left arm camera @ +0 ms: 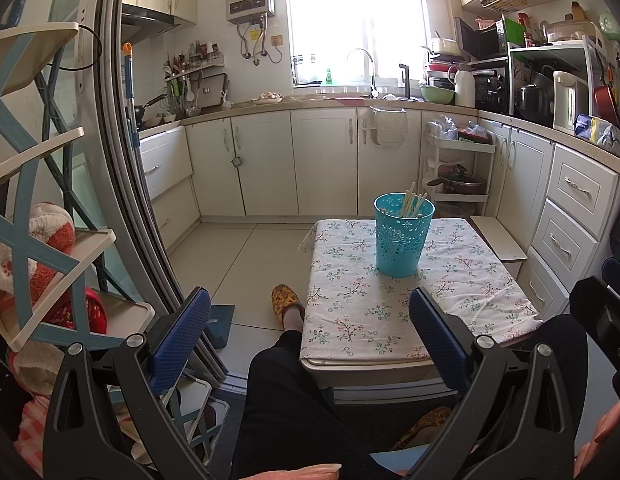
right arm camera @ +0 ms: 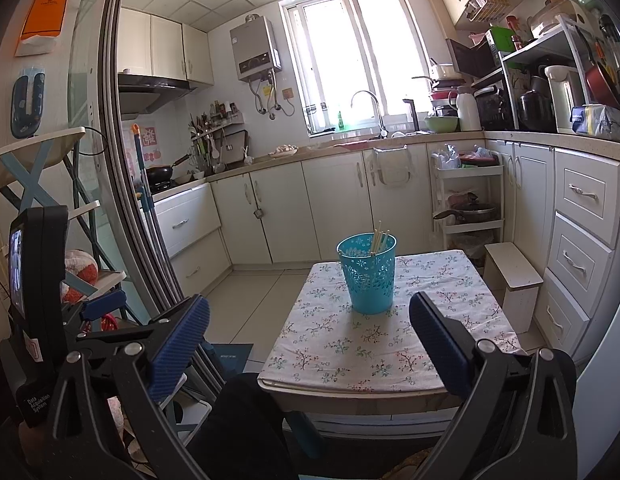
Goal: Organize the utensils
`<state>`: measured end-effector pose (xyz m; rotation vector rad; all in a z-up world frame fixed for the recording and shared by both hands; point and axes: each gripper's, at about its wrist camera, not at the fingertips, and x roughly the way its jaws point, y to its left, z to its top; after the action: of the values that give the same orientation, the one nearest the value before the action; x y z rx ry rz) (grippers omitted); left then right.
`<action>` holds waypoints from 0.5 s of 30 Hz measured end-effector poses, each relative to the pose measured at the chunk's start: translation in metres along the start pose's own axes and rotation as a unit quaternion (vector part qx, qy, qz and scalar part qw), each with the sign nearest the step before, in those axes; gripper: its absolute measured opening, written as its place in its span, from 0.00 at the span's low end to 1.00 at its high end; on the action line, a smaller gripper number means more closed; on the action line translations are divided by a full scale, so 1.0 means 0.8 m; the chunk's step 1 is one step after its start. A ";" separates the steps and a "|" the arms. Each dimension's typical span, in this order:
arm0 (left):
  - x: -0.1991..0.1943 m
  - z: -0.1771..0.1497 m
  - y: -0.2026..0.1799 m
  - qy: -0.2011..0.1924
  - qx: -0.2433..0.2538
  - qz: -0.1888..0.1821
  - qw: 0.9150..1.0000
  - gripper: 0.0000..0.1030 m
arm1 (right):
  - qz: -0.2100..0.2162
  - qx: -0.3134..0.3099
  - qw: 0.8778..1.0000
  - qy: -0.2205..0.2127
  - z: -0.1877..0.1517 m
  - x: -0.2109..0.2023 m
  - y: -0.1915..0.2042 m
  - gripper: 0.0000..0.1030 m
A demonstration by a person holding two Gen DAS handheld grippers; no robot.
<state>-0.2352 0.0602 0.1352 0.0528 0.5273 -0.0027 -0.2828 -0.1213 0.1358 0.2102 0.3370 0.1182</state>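
We see a small counter [left arm camera: 390, 320] under a floral cloth [right arm camera: 350, 352], standing on the kitchen floor near the white cabinets [left arm camera: 322, 160]. On it stands a turquoise cup [left arm camera: 403, 236], upright toward the far end, with pale chopsticks [left arm camera: 412, 200] leaning inside. Our left gripper [left arm camera: 310, 328] and right gripper [right arm camera: 310, 328] hang short of the near edge, fingers spread wide and holding nothing.

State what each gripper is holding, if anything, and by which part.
Nothing is held. The left gripper and right gripper are both open with bare fingers, short of the blue holder with its chopsticks.
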 end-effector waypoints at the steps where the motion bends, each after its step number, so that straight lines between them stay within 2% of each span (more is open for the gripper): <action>1: -0.001 -0.001 0.001 0.000 0.000 0.000 1.000 0.93 | 0.000 0.000 1.000 0.001 -0.003 0.000 -0.001 0.93; 15: 0.000 -0.002 0.003 0.000 -0.001 0.000 1.000 0.93 | 0.000 -0.001 1.000 0.002 -0.005 0.000 -0.002 0.93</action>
<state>-0.2359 0.0626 0.1343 0.0505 0.5265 -0.0015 -0.2844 -0.1222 0.1319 0.2084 0.3413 0.1198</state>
